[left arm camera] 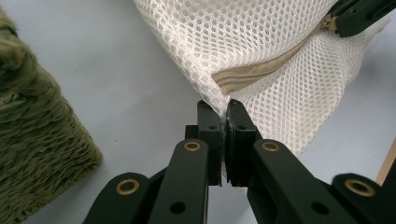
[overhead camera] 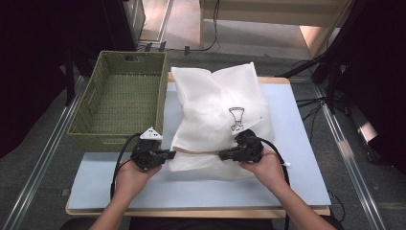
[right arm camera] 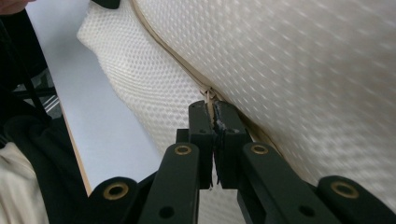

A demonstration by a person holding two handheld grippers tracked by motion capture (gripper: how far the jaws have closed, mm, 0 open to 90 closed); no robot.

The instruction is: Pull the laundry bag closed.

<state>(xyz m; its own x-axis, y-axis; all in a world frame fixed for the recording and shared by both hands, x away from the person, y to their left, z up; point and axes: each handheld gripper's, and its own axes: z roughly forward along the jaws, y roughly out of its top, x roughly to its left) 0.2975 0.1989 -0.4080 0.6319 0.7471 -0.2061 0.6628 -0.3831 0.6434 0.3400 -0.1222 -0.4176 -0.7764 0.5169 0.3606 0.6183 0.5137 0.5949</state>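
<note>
A white mesh zip bag (overhead camera: pixel 215 100) lies stuffed on the pale blue tabletop (overhead camera: pixel 191 188). My left gripper (overhead camera: pixel 171 154) is at the bag's front left corner. In the left gripper view its jaws (left arm camera: pixel 226 110) are shut on the mesh corner (left arm camera: pixel 219 100) where the beige zipper (left arm camera: pixel 266 70) ends. My right gripper (overhead camera: pixel 221 155) is a short way to the right along the same front edge. In the right gripper view it (right arm camera: pixel 214 112) is shut on the zipper pull (right arm camera: pixel 209 96), with the zipper (right arm camera: pixel 163 43) running away from it.
A green woven basket (overhead camera: pixel 103 139) stands empty at the table's left, close to my left gripper, and its wall (left arm camera: pixel 37 140) fills the left of the left gripper view. A black printed mark (overhead camera: pixel 236 118) sits on the bag. Bare tabletop lies in front of both hands.
</note>
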